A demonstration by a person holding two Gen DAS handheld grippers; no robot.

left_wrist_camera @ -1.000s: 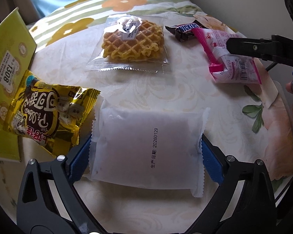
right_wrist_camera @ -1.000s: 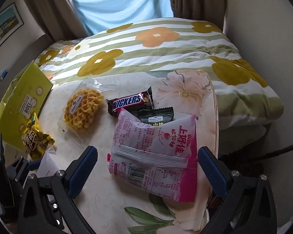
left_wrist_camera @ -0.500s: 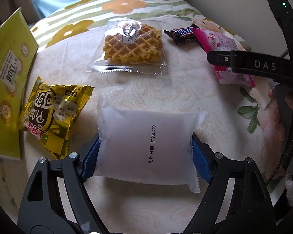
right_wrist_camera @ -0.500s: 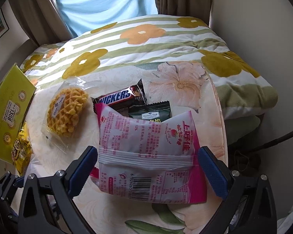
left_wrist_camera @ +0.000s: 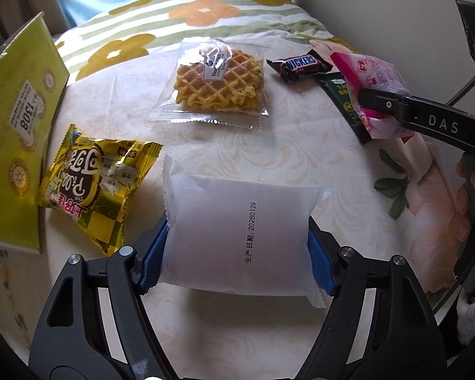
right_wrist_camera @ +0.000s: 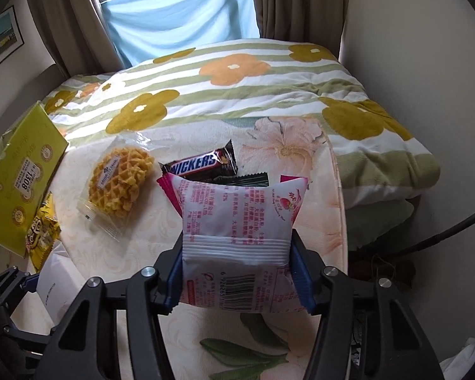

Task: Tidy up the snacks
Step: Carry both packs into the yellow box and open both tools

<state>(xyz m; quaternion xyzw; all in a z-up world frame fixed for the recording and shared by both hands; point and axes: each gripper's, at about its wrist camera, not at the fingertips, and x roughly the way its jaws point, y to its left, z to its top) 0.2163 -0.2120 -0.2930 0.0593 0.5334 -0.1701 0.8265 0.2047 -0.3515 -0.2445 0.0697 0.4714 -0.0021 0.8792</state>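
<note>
My left gripper [left_wrist_camera: 237, 256] is shut on a white snack packet [left_wrist_camera: 237, 231] with a printed date, its blue pads pressing both sides, low over the table. My right gripper [right_wrist_camera: 237, 272] is shut on a pink-and-white snack packet [right_wrist_camera: 237, 221], which also shows at the right in the left wrist view [left_wrist_camera: 373, 85]. A waffle in clear wrap [left_wrist_camera: 218, 82], a Snickers bar [left_wrist_camera: 300, 65], a dark green packet [left_wrist_camera: 342, 95] and a yellow snack bag [left_wrist_camera: 95, 180] lie on the table. The green-yellow box [left_wrist_camera: 15, 126] stands at the left.
The table has a cream floral cloth [left_wrist_camera: 285, 145]. A flowered striped blanket [right_wrist_camera: 237, 88] lies behind it, with curtains and a window beyond. A wall [right_wrist_camera: 427, 31] is close on the right. The person's hand [left_wrist_camera: 471, 183] holds the right gripper's handle.
Both grippers closed: the left pads squeezed in on the white packet, and the right jaws moved forward and clamped the pink packet, which now bulges upward.
</note>
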